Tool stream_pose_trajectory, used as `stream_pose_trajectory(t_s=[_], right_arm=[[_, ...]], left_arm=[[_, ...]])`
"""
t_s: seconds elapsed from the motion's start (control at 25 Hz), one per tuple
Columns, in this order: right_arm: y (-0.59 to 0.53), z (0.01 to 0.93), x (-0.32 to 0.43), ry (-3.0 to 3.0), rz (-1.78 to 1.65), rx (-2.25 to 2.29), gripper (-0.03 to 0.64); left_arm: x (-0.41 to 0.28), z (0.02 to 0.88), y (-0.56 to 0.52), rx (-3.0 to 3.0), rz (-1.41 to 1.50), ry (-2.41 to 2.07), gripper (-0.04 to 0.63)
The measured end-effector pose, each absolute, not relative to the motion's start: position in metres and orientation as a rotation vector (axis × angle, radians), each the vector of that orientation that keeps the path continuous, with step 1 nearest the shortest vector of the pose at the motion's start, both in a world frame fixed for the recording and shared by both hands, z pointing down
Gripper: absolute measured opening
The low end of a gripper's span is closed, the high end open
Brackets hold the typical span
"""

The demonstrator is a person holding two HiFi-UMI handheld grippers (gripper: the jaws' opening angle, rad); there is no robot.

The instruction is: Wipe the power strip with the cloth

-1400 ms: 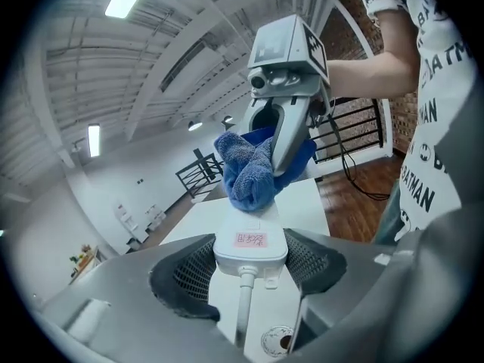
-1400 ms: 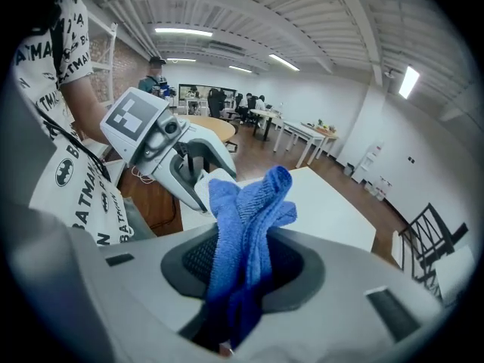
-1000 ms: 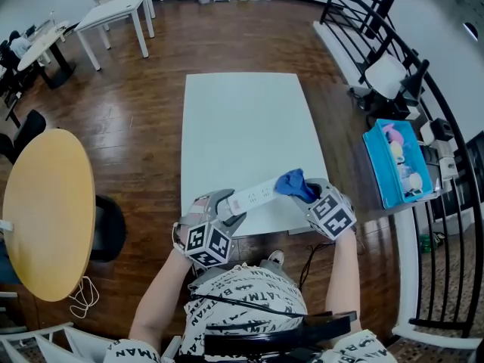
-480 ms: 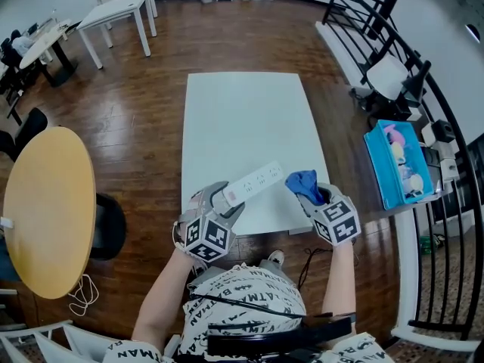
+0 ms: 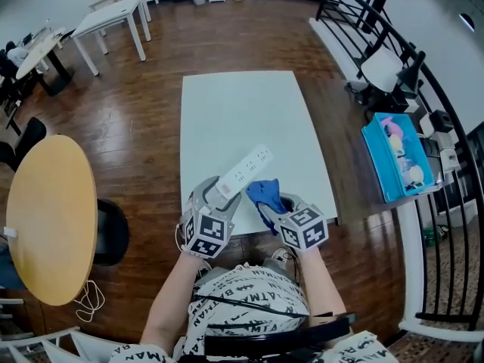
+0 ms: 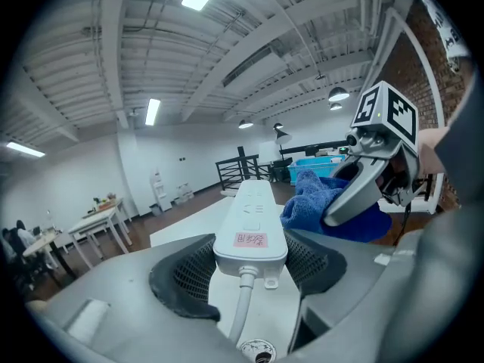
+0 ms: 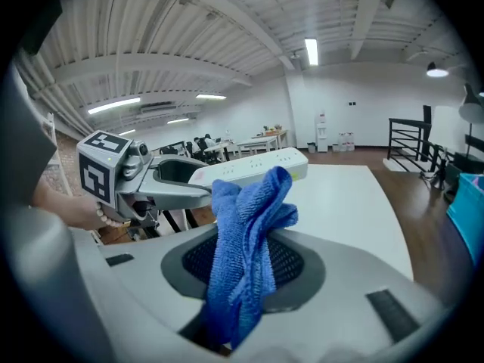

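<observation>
While L gripper (image 5: 217, 195) grips strip (image 5: 243, 169), cloth (image 5: 262, 193) beside

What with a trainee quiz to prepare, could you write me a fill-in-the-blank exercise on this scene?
The power strip is clamped in the ____.
The blue cloth is clamped in the ____.
The rectangular table under them is ____.
Missing: left gripper; right gripper; white.

Power strip (image 5: 246, 169) near end — hidden inside left claw (image 5: 218, 197).
</observation>
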State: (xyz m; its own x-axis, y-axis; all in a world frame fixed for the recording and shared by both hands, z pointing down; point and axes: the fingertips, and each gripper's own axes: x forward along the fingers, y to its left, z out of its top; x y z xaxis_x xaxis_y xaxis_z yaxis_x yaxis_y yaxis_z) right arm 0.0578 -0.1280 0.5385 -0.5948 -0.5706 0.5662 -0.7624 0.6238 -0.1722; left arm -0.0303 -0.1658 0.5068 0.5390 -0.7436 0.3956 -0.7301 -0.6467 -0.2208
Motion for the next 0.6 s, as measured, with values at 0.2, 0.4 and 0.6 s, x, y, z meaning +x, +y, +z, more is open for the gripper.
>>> stream_pose_trajectory(t_s=[0.2, 0.4, 0.6], right_arm=[[-0.124, 0.542, 0.038, -2.419, 0.607, 0.999, 0.137], [-0.126, 0.545, 0.053, -2.42, 0.654, 1.039, 0.137], [-0.135, 0.544, 0.081, -2.393, 0.671, 1.124, 0.137]], left_arm=[[-0.024, 0.509, -0.16, -2.674, -0.762, 1.275, 0.283], [-0.02, 0.511, -0.151, -2.654, -0.787, 1.226, 0.282], [-0.017, 0.509, -0.143, -2.655, -0.789, 1.165, 0.282]])
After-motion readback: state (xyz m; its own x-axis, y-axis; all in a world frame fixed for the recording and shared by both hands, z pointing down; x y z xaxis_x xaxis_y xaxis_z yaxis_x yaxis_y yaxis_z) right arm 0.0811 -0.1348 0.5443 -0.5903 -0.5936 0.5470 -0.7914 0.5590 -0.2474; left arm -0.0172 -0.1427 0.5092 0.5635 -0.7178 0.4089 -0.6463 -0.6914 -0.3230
